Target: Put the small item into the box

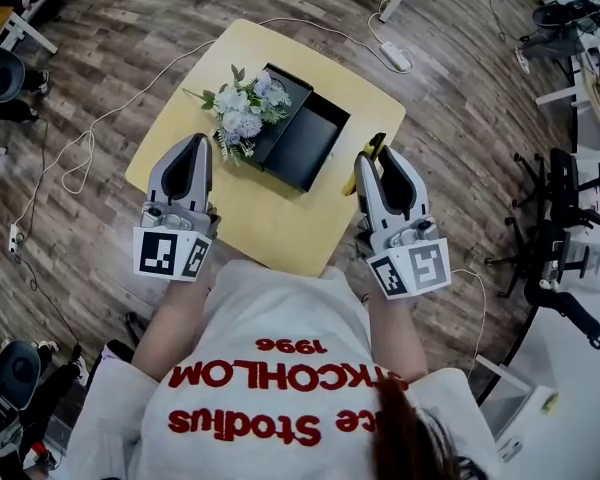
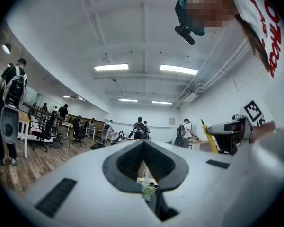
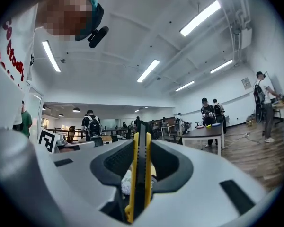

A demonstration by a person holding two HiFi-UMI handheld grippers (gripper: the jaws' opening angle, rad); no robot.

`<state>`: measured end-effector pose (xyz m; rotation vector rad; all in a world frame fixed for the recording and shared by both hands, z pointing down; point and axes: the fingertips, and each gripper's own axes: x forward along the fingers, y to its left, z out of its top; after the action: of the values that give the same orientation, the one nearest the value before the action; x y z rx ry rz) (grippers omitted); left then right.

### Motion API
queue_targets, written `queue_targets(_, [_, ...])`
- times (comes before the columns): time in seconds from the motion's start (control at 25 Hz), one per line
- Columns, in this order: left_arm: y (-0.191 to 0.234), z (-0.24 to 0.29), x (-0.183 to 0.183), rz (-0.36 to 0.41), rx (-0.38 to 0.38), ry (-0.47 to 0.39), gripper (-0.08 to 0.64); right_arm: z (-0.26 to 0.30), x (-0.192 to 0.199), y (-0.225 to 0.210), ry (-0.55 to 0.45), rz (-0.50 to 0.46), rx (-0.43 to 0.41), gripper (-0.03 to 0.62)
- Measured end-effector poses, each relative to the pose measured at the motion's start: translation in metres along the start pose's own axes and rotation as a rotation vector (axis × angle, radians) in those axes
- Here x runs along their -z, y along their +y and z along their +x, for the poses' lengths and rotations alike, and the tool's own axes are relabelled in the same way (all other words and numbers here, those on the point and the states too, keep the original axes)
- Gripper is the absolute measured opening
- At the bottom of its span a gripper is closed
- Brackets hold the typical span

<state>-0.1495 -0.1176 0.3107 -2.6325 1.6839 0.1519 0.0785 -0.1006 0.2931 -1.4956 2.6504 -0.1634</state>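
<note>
We see a slim yellow-and-black knife (image 3: 139, 174), standing on edge, gripped between the jaws of the right gripper (image 1: 372, 160) over the table's (image 1: 270, 223) edge. The black box (image 1: 310, 138) lies open nearby on the table.

head view over table (image 1: 270, 218), gripper views level

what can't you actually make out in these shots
- Inside of the black box: in the head view it is too dark to tell if anything lies in it, and the flowers cover its left corner.
- The utility knife: the head view shows only yellow bits beside the right gripper. Blade state unclear.
- The table: blocked by the gripper bodies in both gripper views. The left gripper view catches only a sprig.
</note>
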Motion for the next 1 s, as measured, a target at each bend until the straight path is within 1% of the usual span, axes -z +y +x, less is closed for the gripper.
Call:
queue_targets(0.28, [0.006, 0.01, 0.023, -0.021, 0.007, 0.055, 0.006, 0.021, 0.032, -0.008, 0.073, 0.055, 0.007, 0.117])
queue_targets(0.52, [0.017, 0.025, 0.051, -0.029, 0.023, 0.119, 0.006, 0.055, 0.074, -0.024, 0.139, 0.143, 0.032, 0.117])
queue_targets(0.68, [0.024, 0.026, 0.065, -0.033, 0.018, 0.161, 0.006, 0.076, 0.112, -0.03, 0.205, 0.175, 0.052, 0.117])
queue_targets(0.84, [0.029, 0.026, 0.077, -0.037, 0.013, 0.193, 0.006, 0.092, 0.16, -0.04, 0.281, 0.239, 0.086, 0.117])
queue_targets(1.0, [0.035, 0.024, 0.085, -0.04, 0.002, 0.221, 0.006, 0.1, 0.207, -0.049, 0.392, 0.255, 0.123, 0.117])
